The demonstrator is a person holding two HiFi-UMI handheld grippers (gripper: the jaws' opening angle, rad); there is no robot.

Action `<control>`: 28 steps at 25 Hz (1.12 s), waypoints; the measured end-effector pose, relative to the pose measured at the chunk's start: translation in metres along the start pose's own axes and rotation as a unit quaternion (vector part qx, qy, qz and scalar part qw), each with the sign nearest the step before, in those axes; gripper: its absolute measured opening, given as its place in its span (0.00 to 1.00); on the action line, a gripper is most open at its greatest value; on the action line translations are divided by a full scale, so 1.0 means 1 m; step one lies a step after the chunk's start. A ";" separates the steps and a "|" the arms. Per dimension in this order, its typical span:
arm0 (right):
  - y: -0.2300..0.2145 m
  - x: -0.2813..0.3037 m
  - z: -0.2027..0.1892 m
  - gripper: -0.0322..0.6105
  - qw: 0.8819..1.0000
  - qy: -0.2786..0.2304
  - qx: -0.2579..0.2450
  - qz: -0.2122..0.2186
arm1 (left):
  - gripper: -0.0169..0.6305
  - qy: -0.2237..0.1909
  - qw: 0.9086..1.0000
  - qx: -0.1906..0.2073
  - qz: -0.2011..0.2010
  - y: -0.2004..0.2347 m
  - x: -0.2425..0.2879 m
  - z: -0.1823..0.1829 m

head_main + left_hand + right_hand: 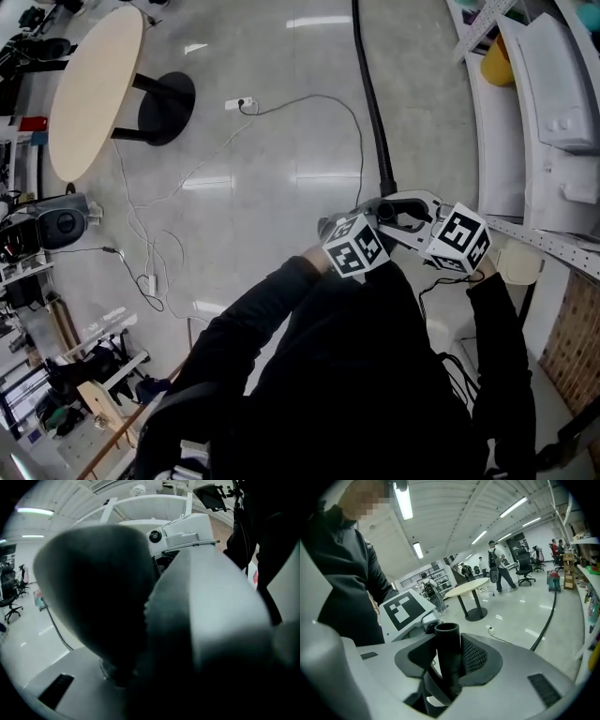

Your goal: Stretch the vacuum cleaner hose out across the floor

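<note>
**Close to the body, hose end held up off the floor**

Just ahead of the person's chest, the two grippers meet at one spot. The right gripper (450, 657) is clamped on the open black end of the hose (372, 103), which stands upright between its dark pads in the right gripper view. The left gripper (362, 219) sits just beside it, aimed at the same end. Its own view is filled by blurred dark and grey shapes right against the camera, so I cannot tell whether its jaws press on anything.

From the grippers, the hose runs away over the floor (281, 206) in one long, gently bent line and out of the top of the head view. Holding it by the very tip looks deliberate. A pull on the end would likely draw the whole length straight, and a second gripper nearby could steady it.

The count:
- one hose
- two grippers
- one round table (94, 89) on a single black foot, well to the left
- one white power strip (239, 104) on the floor between the table and the hose
- a few thin cables (141, 225) looping from the power strip, too tangled to count exactly
</note>
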State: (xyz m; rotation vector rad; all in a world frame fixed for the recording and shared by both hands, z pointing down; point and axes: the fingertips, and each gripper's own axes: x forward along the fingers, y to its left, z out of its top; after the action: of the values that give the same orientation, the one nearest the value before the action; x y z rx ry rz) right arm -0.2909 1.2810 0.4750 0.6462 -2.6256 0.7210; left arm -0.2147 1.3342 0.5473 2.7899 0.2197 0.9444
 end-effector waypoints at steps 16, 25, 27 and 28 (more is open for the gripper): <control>-0.036 0.087 -0.327 0.30 0.986 0.168 0.013 0.019 | 0.53 0.146 0.963 -0.224 -0.043 -0.056 0.060 -0.296; -0.087 0.198 -0.492 0.30 0.966 0.229 0.098 -0.067 | 0.53 0.073 0.936 -0.343 0.001 -0.037 0.078 -0.308; -0.097 0.207 -0.517 0.29 0.958 0.239 0.134 -0.087 | 0.53 0.065 0.936 -0.346 0.000 -0.035 0.081 -0.309; -0.101 0.209 -0.527 0.29 0.953 0.245 0.152 -0.090 | 0.53 0.063 0.935 -0.348 -0.001 -0.033 0.082 -0.312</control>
State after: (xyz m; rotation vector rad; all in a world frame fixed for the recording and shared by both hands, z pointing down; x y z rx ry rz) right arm -0.3096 1.4219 1.0330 0.6747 -1.9945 1.0821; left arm -0.3439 1.4234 0.8309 2.0811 -0.0861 0.9643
